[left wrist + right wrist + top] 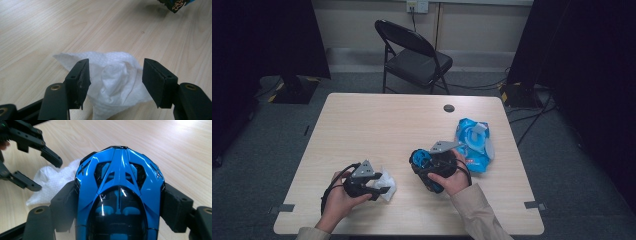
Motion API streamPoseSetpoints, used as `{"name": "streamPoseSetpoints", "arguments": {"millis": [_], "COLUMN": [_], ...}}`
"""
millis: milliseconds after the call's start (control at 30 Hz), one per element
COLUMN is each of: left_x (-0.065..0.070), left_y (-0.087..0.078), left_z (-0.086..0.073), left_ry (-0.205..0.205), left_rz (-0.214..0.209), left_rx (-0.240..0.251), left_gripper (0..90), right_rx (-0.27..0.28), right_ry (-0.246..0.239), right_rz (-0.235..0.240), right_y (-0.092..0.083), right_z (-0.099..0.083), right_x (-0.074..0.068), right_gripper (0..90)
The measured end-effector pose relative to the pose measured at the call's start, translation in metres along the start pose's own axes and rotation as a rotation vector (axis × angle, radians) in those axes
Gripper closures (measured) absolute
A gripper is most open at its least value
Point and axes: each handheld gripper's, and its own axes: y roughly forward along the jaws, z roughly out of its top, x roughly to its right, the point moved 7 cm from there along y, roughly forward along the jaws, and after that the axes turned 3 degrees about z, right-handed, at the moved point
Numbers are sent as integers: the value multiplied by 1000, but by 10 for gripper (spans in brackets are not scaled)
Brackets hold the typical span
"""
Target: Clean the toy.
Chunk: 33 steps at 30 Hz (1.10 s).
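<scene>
The right gripper (117, 205) has its fingers (63, 202) pressed on both flanks of a blue toy car (120, 195), gripping it across its body; the car's nose points away along the fingers. In the high view that gripper (422, 161) holds the car (421, 158) near the middle of the counter (377, 120), the person's right hand (451, 176) wrapped round the gripper's body.

The left gripper (116, 75) stands with its fingers (80, 77) apart, one on each side of a crumpled white wipe (112, 80) that lies on the counter; the pads are just beside the wipe's folds, and I cannot tell whether they touch it. From above, this gripper (384, 186) sits near the counter's front edge with the wipe (387, 184) at its tips, the left hand (339, 197) behind it.

Just beyond the right hand lies a blue wipe pack (474, 142), its flap open. A folding chair (412, 55) stands on the floor past the counter's far edge.
</scene>
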Motion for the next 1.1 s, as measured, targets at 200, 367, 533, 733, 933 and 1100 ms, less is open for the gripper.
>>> {"name": "streamPoseSetpoints", "arguments": {"millis": [200, 367, 533, 733, 933, 1100], "left_x": [3, 7, 8, 9, 2, 3], "left_y": [1, 6, 10, 8, -14, -32], "left_z": [2, -1, -9, -8, 16, 51], "left_ry": [9, 36, 66, -7, -121, -126], "left_rz": [-17, -33, -16, -29, -64, -91], "left_rx": [5, -31, -102, -128, 24, 160], "left_gripper": [421, 511, 698, 824, 832, 832], "right_rx": [27, 37, 55, 64, 66, 63], "right_ry": [4, 7, 18, 21, 18, 21], "right_rz": [8, 7, 9, 19, 36, 39], "right_y": [-6, -11, -19, -23, -21, -20], "right_z": [2, 1, 2, 1, 3, 2], "right_x": [-1, 0, 0, -3, -7, -6], "right_gripper": [250, 250, 250, 250, 250, 250]}}
